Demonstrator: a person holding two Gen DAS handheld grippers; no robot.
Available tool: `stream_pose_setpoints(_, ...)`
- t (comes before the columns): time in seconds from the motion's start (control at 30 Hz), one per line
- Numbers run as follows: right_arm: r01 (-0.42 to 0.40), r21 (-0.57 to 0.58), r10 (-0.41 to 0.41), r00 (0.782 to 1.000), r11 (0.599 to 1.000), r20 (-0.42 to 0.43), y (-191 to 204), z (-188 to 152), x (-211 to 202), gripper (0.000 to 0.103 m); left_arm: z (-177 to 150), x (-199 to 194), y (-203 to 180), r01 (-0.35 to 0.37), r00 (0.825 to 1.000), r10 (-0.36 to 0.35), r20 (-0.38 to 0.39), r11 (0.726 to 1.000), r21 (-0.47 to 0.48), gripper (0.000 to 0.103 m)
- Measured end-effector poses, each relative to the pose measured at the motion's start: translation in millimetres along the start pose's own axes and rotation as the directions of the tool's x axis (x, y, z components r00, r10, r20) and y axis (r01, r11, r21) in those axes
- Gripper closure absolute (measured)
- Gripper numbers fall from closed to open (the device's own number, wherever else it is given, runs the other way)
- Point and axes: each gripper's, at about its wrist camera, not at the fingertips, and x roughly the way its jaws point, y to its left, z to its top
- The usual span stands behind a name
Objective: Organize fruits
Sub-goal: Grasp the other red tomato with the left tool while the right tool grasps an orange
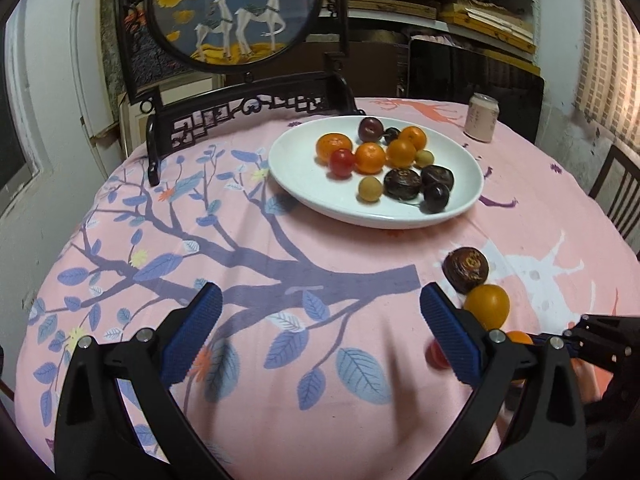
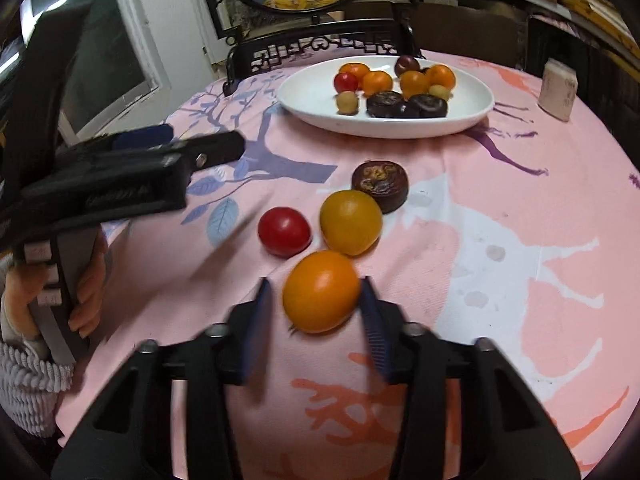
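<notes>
A white plate (image 1: 304, 184) (image 2: 308, 96) at the far side of the table holds several oranges, red, dark and small yellow fruits. On the cloth nearer me lie a dark brown round fruit (image 2: 380, 186) (image 1: 466, 268), a yellow-orange fruit (image 2: 350, 222) (image 1: 486, 306), a red fruit (image 2: 284, 232) (image 1: 436, 354) and an orange (image 2: 322, 292). My right gripper (image 2: 318, 296) is open, its blue pads on either side of the orange with small gaps. My left gripper (image 1: 320, 312) is open and empty above the cloth, left of the loose fruits.
A pink floral cloth (image 1: 280, 360) covers the round table. A pink can (image 1: 482, 118) (image 2: 558, 88) stands at the back right. A dark wooden stand with a round deer picture (image 1: 236, 12) stands behind the plate. A chair (image 1: 618, 188) is at the right.
</notes>
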Motion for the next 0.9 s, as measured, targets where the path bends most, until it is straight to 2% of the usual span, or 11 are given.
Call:
stream_pose_setpoints(0.07, -0.010, 0.023, 0.009, 1.000, 1.000, 0.023, -6, 1, -5, 0.065, -2, -1, -4, 0.007, 1.000, -0.007, -0.002, 1.000, 0.017, 0.002)
stream_pose_setpoints(0.17, 0.022, 0.044, -0.025, 0.997, 0.999, 0.078, -15, 3, -18, 0.065, -5, -1, -9, 0.040, 0.999, -0.040, -0.017, 0.999, 0.036, 0.002)
stream_pose_setpoints(0.3, 0.068, 0.173, -0.092, 0.986, 0.983, 0.136, -47, 7, -35, 0.065, -15, -3, -27, 0.122, 0.992, -0.117, -0.045, 0.987, 0.109, 0.002)
stream_pose_setpoints(0.43, 0.043, 0.225, -0.080, 0.985, 0.973, 0.154, -60, 7, -41, 0.065, -23, -3, -50, 0.136, 0.990, -0.128, -0.052, 0.968, 0.211, 0.002)
stream_pose_setpoints(0.57, 0.037, 0.224, -0.073, 0.985, 0.974, 0.153, -59, 9, -40, 0.065, -25, 5, -58, 0.163, 0.986, -0.147, -0.083, 0.958, 0.235, 0.003)
stream_pose_setpoints(0.73, 0.033, 0.230, -0.069, 0.986, 0.973, 0.152, -61, 9, -39, 0.065, -22, 9, -47, 0.194, 0.979, -0.179, -0.097, 0.964, 0.179, 0.015)
stream_pose_setpoints(0.8, 0.031, 0.230, -0.067, 0.986, 0.973, 0.151, -60, 8, -39, 0.065, -21, 13, -45, 0.210, 0.974, -0.193, -0.116, 0.964, 0.161, 0.025)
stream_pose_setpoints(0.9, 0.030, 0.230, -0.066, 0.986, 0.973, 0.154, -60, 8, -40, 0.065, -22, 14, -47, 0.250, 0.964, -0.230, -0.136, 0.956, 0.154, 0.033)
